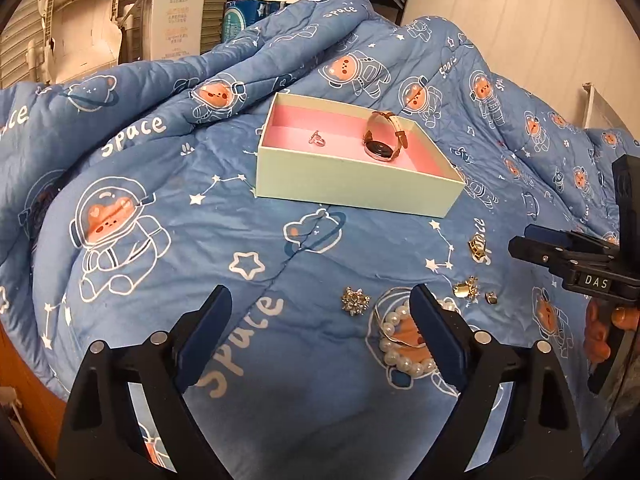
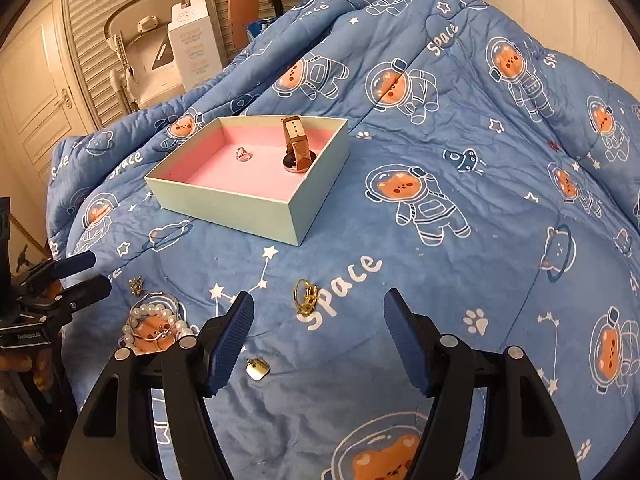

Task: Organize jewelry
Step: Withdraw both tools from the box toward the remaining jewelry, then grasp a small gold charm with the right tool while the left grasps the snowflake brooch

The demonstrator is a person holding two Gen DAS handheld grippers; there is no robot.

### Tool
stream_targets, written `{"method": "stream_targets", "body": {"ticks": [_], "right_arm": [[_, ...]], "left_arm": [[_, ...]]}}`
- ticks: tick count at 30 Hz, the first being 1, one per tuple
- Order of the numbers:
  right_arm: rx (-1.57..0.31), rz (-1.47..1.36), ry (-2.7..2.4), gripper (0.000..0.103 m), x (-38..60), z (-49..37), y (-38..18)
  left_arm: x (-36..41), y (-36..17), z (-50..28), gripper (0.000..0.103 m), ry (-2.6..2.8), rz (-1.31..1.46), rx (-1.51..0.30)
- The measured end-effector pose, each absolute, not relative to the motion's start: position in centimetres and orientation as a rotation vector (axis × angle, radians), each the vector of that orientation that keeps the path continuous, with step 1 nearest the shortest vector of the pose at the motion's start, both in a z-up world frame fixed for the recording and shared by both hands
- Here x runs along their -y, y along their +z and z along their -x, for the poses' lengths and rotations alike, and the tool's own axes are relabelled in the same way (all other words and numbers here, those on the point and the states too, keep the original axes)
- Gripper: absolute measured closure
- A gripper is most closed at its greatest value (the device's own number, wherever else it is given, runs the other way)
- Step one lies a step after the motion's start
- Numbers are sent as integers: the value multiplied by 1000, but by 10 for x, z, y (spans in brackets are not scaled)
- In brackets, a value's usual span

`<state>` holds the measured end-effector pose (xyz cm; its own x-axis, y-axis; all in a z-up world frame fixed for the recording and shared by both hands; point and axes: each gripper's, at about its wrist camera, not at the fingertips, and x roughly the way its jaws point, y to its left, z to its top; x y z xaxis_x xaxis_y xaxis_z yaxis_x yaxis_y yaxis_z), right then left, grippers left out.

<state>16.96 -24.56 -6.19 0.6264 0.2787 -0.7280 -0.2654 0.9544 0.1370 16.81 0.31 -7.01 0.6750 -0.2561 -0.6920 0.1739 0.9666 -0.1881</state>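
A pale green box (image 1: 352,184) with a pink lining sits on the blue quilt; it also shows in the right wrist view (image 2: 224,204). Inside it lie a brown-strap watch (image 1: 382,136) (image 2: 298,146) and a small ring (image 1: 317,138) (image 2: 243,155). On the quilt lie a pearl bracelet (image 1: 394,344) (image 2: 154,316), a crystal snowflake brooch (image 1: 355,301), gold earrings (image 1: 466,289), a gold chain piece (image 1: 478,246) (image 2: 306,295) and a small white charm (image 2: 258,369). My left gripper (image 1: 322,320) is open and empty, its right finger over the pearls. My right gripper (image 2: 320,320) is open and empty, just short of the gold chain piece.
The quilt (image 1: 160,240) is rumpled and rises in folds behind the box. White cartons (image 1: 178,12) and shelving stand beyond the bed. The right gripper shows at the left wrist view's right edge (image 1: 560,256); the left gripper shows at the right wrist view's left edge (image 2: 68,280).
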Motion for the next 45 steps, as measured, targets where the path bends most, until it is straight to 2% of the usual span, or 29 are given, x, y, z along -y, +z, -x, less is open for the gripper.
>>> {"method": "stream_targets", "body": {"ticks": [10, 15, 18, 22, 31, 36, 45], "right_arm": [[-907, 38, 434, 69, 227, -145, -84], [-925, 55, 444, 74, 218, -146, -91], [-936, 64, 422, 80, 216, -150, -96], [-940, 62, 408, 86, 214, -153, -97], [-939, 63, 395, 88, 213, -153, -100], [-936, 61, 391, 88, 213, -152, -100], [-928, 55, 397, 88, 213, -151, -98]], "left_arm": [[-1, -88, -158, 38, -252, 138, -842], [-1, -89, -160, 46, -249, 141, -845], [0, -91, -165, 51, -250, 134, -852], [4, -91, -171, 53, -259, 119, -853], [18, -94, -187, 69, -273, 74, -864], [20, -95, -186, 85, -276, 72, -859], [13, -93, -175, 85, -270, 108, -846]]}}
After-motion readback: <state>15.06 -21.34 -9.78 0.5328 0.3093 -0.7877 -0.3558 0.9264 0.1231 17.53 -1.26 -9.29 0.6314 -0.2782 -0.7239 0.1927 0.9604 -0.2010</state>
